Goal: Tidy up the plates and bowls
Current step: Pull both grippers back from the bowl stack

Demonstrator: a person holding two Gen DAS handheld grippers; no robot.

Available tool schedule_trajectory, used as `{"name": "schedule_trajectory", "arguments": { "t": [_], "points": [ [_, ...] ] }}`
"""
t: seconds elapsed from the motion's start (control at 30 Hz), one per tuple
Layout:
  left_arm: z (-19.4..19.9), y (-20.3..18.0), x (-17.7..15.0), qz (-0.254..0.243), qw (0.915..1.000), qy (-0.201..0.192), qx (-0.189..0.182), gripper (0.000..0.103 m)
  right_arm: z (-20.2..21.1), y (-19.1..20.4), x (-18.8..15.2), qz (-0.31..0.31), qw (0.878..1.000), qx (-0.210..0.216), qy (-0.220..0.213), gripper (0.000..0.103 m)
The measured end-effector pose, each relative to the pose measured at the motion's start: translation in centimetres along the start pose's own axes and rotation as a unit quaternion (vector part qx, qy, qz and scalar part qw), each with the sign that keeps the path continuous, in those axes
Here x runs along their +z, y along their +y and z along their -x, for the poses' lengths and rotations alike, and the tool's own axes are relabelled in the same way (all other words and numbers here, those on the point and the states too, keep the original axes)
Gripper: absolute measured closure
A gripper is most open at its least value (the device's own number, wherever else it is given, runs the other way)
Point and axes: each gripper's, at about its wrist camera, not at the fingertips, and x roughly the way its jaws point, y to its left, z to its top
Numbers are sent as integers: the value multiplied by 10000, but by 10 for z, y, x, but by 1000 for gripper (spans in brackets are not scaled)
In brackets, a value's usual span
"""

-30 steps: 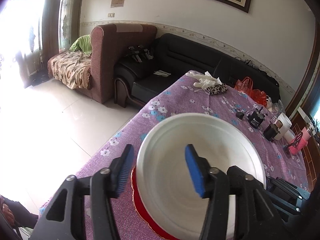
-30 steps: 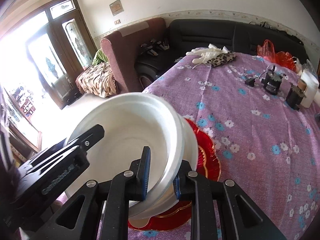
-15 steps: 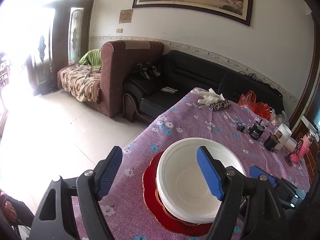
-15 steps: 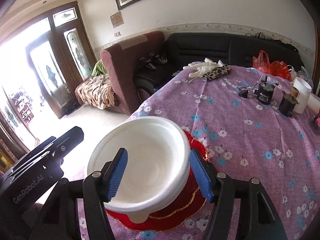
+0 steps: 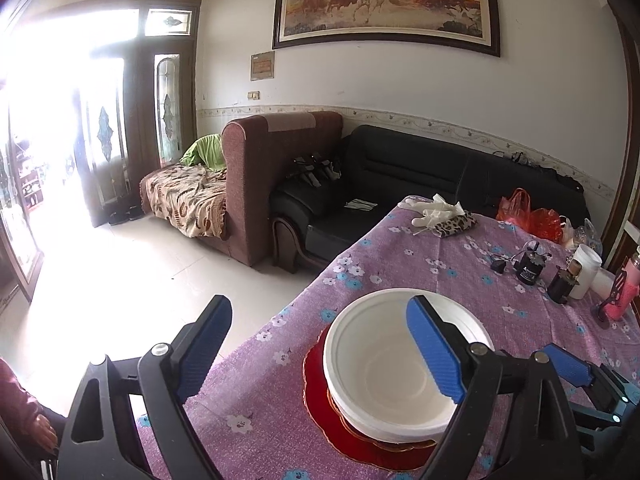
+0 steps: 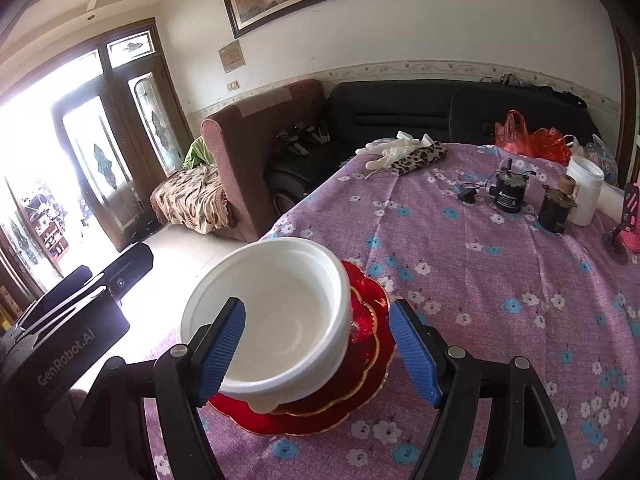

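A stack of white bowls (image 5: pixel 394 376) sits on red gold-rimmed plates (image 5: pixel 320 412) near the left edge of the purple flowered table. It also shows in the right wrist view: bowls (image 6: pixel 276 316), plates (image 6: pixel 360 376). My left gripper (image 5: pixel 320 348) is open and empty, raised above and behind the stack. My right gripper (image 6: pixel 318 350) is open and empty, above the stack's near side, touching nothing. The right gripper's blue pad (image 5: pixel 568 364) shows in the left wrist view, and the left gripper's black body (image 6: pixel 72 320) shows at the left of the right wrist view.
The table's left edge (image 5: pixel 320 276) drops to a tiled floor. At the far end lie white gloves and a leopard pouch (image 6: pixel 416 154), black motors (image 6: pixel 510 192), a white jar (image 6: pixel 584 190), red bags (image 6: pixel 528 136) and a pink item (image 5: pixel 622 292). Sofas stand behind.
My right gripper let go of the top white bowl, which now rests on the stack. Both grippers opened wide and drew back and up from the stack.
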Motion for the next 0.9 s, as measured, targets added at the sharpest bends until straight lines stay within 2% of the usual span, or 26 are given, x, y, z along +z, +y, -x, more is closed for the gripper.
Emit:
{"name": "schedule_trajectory", "arguments": {
  "t": [0.2, 0.3, 0.37, 0.4, 0.43, 0.5, 0.53, 0.57, 0.67, 0.77, 0.9],
  "points": [
    [6, -14, -4, -148, 9999, -23, 81, 14, 18, -24, -11, -253, 9996, -49, -85, 23],
    [15, -22, -7, -225, 9994, -175, 216, 14, 27, -33, -19, -314, 9993, -116, -164, 21],
    [29, -27, -9, -213, 9973, -477, 526, 11, 33, -40, -26, -330, 9991, -174, -214, 21],
    [40, -29, -9, -187, 9948, -683, 731, 1, 35, -41, -29, -320, 9990, -199, -228, 21],
    [50, -31, -10, -170, 9920, -899, 867, 0, 37, -42, -32, -290, 9990, -237, -249, 21],
    [74, -35, -15, -190, 9850, -1398, 991, 0, 42, -44, -40, -200, 9990, -308, -274, 21],
    [84, -39, -21, -214, 9816, -1650, 940, 0, 44, -45, -42, -168, 9990, -319, -273, 21],
    [89, -42, -23, -230, 9809, -1727, 870, 0, 45, -46, -45, -133, 9991, -310, -262, 21],
    [84, -61, -26, -635, 9884, -1333, 350, 0, 47, -49, -51, -130, 9994, -245, -222, 21],
    [74, -78, -34, -893, 9912, -960, 194, 0, 50, -55, -56, -158, 9994, -208, -207, 21],
    [62, -96, -44, -969, 9943, -452, -24, 0, 61, -68, -63, -196, 9990, -355, -212, 20]
  ]
}}
